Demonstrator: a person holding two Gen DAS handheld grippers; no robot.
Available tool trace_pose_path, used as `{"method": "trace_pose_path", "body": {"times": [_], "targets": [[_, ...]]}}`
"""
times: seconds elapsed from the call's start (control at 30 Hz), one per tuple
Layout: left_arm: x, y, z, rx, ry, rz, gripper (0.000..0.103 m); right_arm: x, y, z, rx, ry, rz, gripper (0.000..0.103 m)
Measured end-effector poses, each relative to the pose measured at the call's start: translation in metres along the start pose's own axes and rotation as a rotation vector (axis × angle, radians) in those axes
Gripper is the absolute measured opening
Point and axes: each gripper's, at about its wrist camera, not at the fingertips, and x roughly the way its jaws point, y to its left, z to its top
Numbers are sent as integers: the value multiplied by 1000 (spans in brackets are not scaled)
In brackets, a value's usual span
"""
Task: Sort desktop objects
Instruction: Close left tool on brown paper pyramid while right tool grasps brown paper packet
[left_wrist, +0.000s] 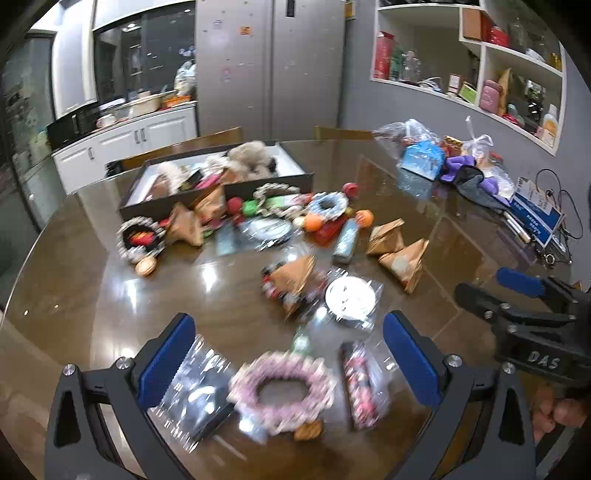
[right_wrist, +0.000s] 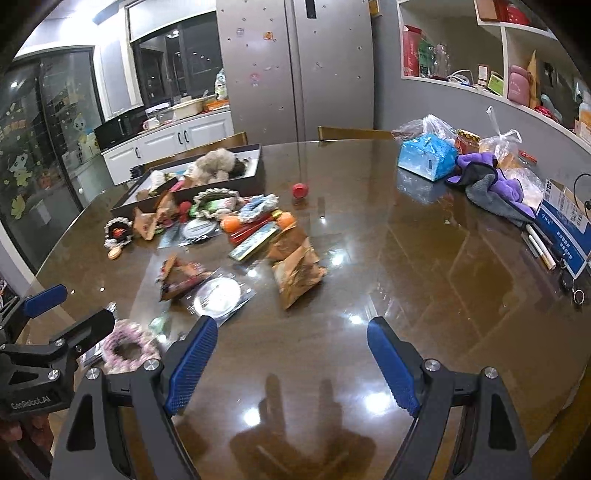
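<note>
My left gripper (left_wrist: 290, 363) stands open above a pink scrunchie (left_wrist: 282, 391) and clear packets near the table's front; nothing is between its pads. My right gripper (right_wrist: 291, 363) hangs open over bare glossy table, with nothing in it. The pink scrunchie (right_wrist: 127, 350) also shows at the lower left of the right wrist view, beside the left gripper (right_wrist: 70, 310). A dark box (left_wrist: 218, 184) holding plush toys sits at the far left. In front of it lies a clutter of scrunchies, brown paper packets (left_wrist: 400, 253), orange balls (left_wrist: 314, 222) and a round white disc in plastic (left_wrist: 350, 298).
A blue tissue pack (right_wrist: 426, 155), purple and grey cloths (right_wrist: 491, 181), plastic bags and a blue-white carton (right_wrist: 567, 218) line the table's right side. A red ball (right_wrist: 300, 190) sits alone mid-table. Chair backs, a fridge and wall shelves stand behind.
</note>
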Motion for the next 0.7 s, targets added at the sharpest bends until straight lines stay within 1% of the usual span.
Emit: {"method": "trace_pose_path", "body": {"times": [0.2, 0.23, 0.27, 0.3, 0.33, 0.37, 0.43, 0.47, 0.57, 0.7], "targets": [[25, -15, 26, 89, -9, -52, 103, 29, -14, 15, 26, 34, -14, 86], [30, -22, 35, 121, -29, -48, 103, 33, -15, 17, 25, 43, -16, 86], [36, -24, 39, 135, -20, -60, 103, 38, -15, 18, 23, 48, -20, 86], [40, -26, 46, 165, -30, -48, 103, 43, -15, 19, 21, 55, -23, 86], [49, -27, 50, 156, -2, -78, 103, 47, -15, 21, 19, 61, -24, 86], [54, -28, 54, 157, -2, -87, 103, 52, -15, 23, 19, 65, -26, 86], [67, -29, 61, 179, 26, -92, 103, 59, -15, 26, 20, 75, -25, 86], [75, -28, 62, 188, 56, -92, 103, 63, -15, 27, 20, 82, -32, 86], [83, -26, 64, 204, 63, -72, 103, 75, -17, 29, 27, 98, -29, 86], [87, -13, 56, 166, 83, -83, 103, 89, -12, 30, 14, 124, -35, 86]]}}
